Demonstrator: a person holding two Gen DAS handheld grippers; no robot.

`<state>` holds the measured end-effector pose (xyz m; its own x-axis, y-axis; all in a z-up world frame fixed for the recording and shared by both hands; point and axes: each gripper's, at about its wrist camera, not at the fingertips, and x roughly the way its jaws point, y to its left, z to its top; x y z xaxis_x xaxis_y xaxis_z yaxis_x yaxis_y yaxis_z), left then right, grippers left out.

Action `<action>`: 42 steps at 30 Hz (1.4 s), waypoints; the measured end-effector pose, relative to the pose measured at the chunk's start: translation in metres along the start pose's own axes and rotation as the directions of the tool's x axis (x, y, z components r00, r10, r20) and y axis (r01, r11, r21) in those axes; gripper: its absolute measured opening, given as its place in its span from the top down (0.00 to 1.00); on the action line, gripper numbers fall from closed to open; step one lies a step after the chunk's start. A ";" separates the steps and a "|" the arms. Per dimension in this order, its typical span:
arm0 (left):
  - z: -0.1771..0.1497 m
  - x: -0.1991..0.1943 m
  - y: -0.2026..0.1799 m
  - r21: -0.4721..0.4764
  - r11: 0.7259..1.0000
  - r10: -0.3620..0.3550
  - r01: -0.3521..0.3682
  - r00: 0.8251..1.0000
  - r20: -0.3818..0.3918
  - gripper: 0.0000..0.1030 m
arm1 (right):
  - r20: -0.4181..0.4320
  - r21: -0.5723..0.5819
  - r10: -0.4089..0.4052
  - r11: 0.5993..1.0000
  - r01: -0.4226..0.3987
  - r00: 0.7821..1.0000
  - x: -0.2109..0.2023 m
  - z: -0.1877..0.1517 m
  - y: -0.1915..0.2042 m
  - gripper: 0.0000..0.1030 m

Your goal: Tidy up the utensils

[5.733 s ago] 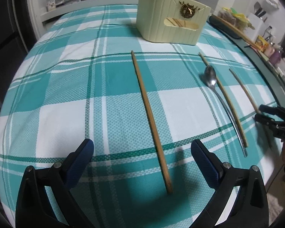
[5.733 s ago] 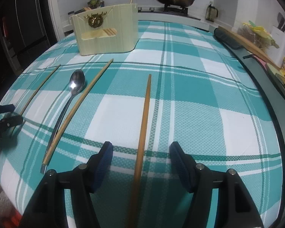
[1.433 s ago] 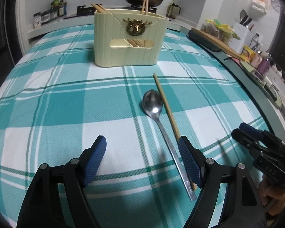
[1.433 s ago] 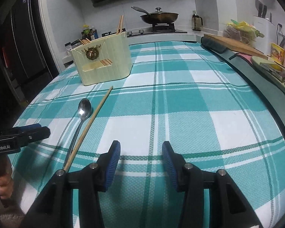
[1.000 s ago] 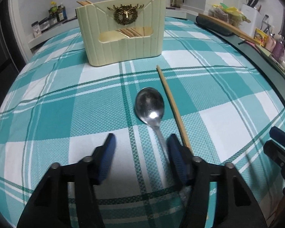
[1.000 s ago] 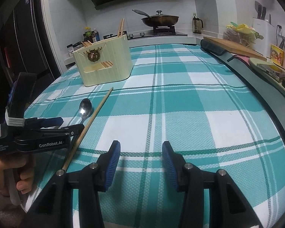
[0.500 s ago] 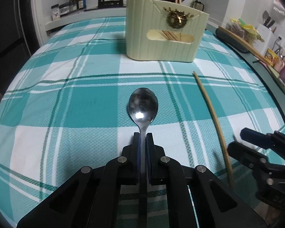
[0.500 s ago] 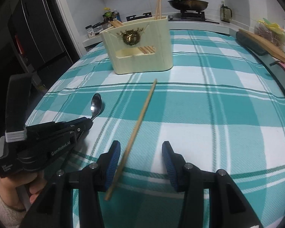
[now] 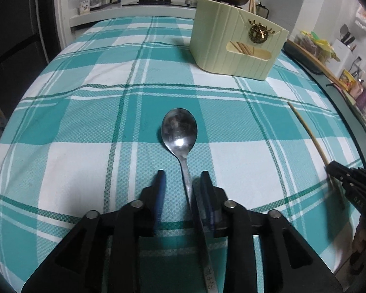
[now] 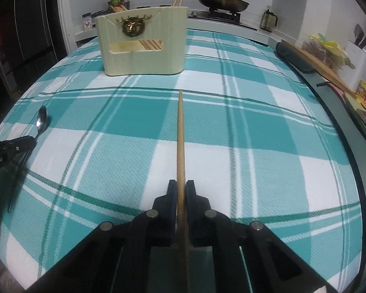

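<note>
**Chopstick clamped, spoon let go**

Right gripper (image 10: 180, 188) closed tight on wooden chopstick (image 10: 180, 131), which points toward cream utensil holder (image 10: 141, 41). Left gripper (image 9: 183, 178) jaws opening; metal spoon (image 9: 180, 134) lies on checked tablecloth (image 9: 85, 122), handle between the pads, nearer the right-hand one.

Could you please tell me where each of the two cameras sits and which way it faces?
Left wrist: on the left gripper, looking down its opening jaws at the spoon between them.
Right wrist: on the right gripper, shut on the chopstick, facing the holder.
Shared: holder, checked tablecloth, spoon, chopstick, each other's gripper.
</note>
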<state>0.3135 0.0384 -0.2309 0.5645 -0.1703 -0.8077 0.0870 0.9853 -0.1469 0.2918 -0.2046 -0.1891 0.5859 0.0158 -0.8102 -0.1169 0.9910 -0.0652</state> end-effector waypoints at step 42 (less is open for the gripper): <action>-0.019 0.006 -0.016 0.109 0.987 0.120 -0.119 0.993 -0.008 0.00 | 0.054 -0.055 0.071 0.996 -0.068 0.996 0.004 -0.010 -0.007 0.34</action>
<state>0.3002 0.0216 -0.2445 0.5642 -0.0505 -0.8241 0.1081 0.9941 0.0131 0.2869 -0.2125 -0.1974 0.6186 0.0934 -0.7802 -0.2004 0.9788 -0.0416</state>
